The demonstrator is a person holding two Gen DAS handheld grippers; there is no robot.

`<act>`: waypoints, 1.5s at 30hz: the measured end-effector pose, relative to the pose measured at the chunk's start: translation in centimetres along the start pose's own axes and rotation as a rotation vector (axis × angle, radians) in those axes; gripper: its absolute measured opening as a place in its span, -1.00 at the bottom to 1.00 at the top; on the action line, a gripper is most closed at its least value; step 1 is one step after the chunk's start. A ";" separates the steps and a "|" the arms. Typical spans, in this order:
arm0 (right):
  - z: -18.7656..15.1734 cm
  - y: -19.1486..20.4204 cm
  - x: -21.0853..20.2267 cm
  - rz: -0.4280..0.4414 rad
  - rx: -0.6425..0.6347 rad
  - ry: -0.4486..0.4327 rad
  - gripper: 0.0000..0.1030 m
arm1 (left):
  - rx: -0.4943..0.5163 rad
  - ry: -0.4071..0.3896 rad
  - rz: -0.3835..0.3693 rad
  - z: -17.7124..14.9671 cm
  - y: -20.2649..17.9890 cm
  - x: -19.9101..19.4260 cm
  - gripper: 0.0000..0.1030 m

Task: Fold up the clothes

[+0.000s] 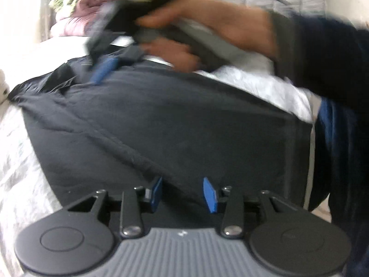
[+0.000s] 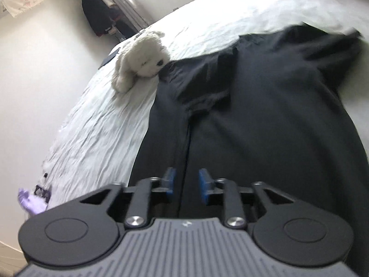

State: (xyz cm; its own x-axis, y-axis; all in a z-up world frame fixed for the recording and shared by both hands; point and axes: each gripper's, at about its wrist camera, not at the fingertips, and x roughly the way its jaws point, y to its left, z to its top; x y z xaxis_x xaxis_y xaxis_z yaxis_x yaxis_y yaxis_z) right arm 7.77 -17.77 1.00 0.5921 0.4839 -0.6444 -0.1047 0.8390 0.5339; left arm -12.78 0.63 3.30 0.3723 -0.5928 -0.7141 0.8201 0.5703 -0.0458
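- On the bed (image 2: 96, 124), over a wrinkled white sheet, a black garment (image 2: 265, 115) lies spread flat; it fills most of both wrist views.
- Left gripper (image 1: 183, 195): blue-padded fingers (image 1: 156, 192) apart, nothing between them, poised over the near part of the garment (image 1: 161, 127). No contact visible.
- Right gripper (image 2: 185, 184): fingers apart, nothing clamped; black cloth and a seam lie beneath the gap.
- Left wrist view: right gripper (image 1: 103, 67) appears blurred at the garment's far edge, carried by a hand (image 1: 207, 30) in a dark sleeve. One blue pad shows there; touch with the cloth cannot be told.
- White plush dog (image 2: 143, 60) on the sheet, its nose at the garment's edge.
- Folded pink blanket (image 1: 76, 16) beyond the garment.
- Small purple toy (image 2: 31, 202) at the bed's side.
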 end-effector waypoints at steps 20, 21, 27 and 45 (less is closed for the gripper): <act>8.9 -1.4 10.3 -0.023 -0.117 0.055 -0.92 | 0.036 -0.051 -0.059 -1.6 -0.9 0.5 -0.10; 8.9 -1.4 10.5 -0.024 -0.127 0.059 -0.92 | 0.037 -0.051 -0.060 -1.6 -1.0 0.5 -0.10; 8.8 -1.5 10.9 0.006 -0.076 0.053 -0.82 | 0.004 -0.064 -0.100 -1.1 -0.2 0.0 -0.10; 2.8 2.2 2.7 0.115 -0.158 0.100 -0.10 | 0.062 -0.087 -0.166 -2.1 -2.1 -0.5 0.18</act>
State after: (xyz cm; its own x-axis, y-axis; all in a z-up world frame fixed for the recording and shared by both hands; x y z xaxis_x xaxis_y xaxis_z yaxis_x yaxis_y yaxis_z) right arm 11.35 -15.32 1.93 0.4879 0.5942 -0.6394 -0.2955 0.8018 0.5195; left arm -15.65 0.91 2.24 0.2638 -0.7242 -0.6371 0.8974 0.4264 -0.1131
